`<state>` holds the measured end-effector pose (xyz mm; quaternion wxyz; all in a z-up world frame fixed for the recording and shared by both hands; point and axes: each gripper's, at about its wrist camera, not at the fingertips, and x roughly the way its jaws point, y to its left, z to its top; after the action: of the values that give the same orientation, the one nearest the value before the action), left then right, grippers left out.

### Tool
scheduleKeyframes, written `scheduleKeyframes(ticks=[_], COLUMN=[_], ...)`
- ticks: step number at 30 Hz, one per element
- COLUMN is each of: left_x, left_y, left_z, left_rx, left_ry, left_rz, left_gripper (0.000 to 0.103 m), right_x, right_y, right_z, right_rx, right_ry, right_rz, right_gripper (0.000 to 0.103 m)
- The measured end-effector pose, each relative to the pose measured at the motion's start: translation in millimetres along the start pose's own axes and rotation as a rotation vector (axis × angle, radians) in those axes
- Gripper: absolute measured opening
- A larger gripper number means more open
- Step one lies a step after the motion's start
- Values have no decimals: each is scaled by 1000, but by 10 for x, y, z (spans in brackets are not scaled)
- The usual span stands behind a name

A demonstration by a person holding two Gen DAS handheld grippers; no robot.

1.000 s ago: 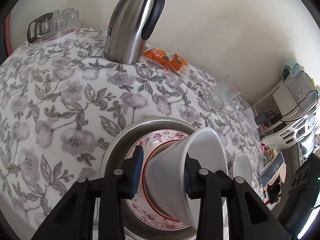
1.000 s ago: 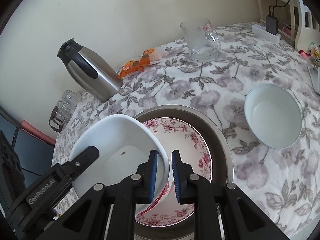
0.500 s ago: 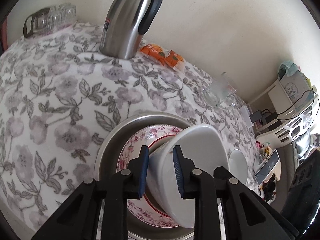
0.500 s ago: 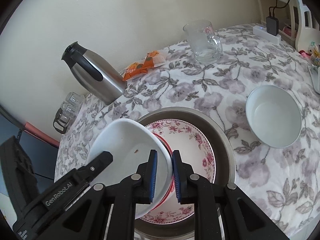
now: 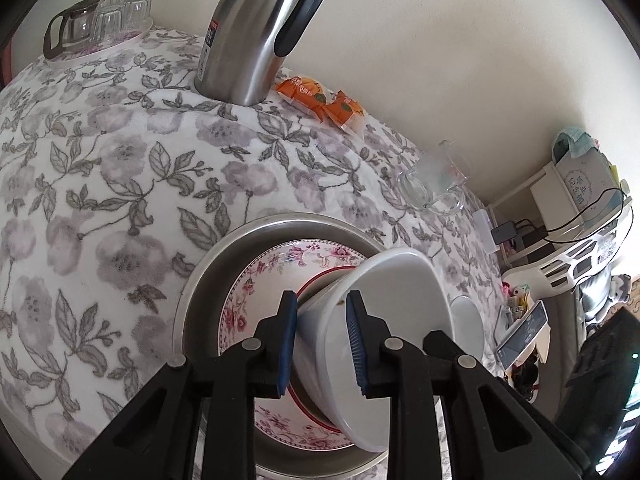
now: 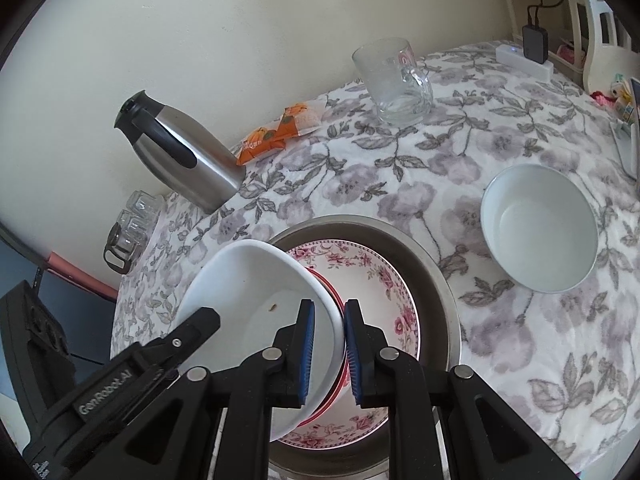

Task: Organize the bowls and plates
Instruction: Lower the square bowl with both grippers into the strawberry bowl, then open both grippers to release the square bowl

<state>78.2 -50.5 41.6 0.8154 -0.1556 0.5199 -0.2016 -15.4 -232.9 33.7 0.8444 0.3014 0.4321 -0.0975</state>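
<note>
Now the white bowl (image 5: 384, 320) hangs tilted over the flowered plate (image 5: 256, 300) in the metal basin (image 5: 208, 280), gripped from both sides: the left gripper (image 5: 322, 340) has just closed its jaws from wide apart onto one side of the wall, while the right gripper (image 6: 329, 348) stays clamped on the opposite rim. With two holds, the bowl can likely be righted and set down. A second white bowl (image 6: 540, 228) waits on the flowered cloth (image 6: 400, 184) nearby.
</note>
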Motion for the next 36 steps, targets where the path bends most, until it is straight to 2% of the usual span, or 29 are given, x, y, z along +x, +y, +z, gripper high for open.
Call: scheduleKeyframes(ticks=[11,27,36], left_x=[-95,17,-179], left_y=[-2,69,-14], left_z=[11,34,49], left_rx=[-20,-70,-14], left_ry=[-15,3,-49], left_rz=[-13,-28,10], left_gripper=[26,26,28], right_x=[-31,44,-62], right_y=[-23,-88,-41], right_z=[-4,-7,19], right_rx=[29,49,17], right_ry=[11,27,-4], right_rz=[27,37,16], right_gripper=[18,18,18])
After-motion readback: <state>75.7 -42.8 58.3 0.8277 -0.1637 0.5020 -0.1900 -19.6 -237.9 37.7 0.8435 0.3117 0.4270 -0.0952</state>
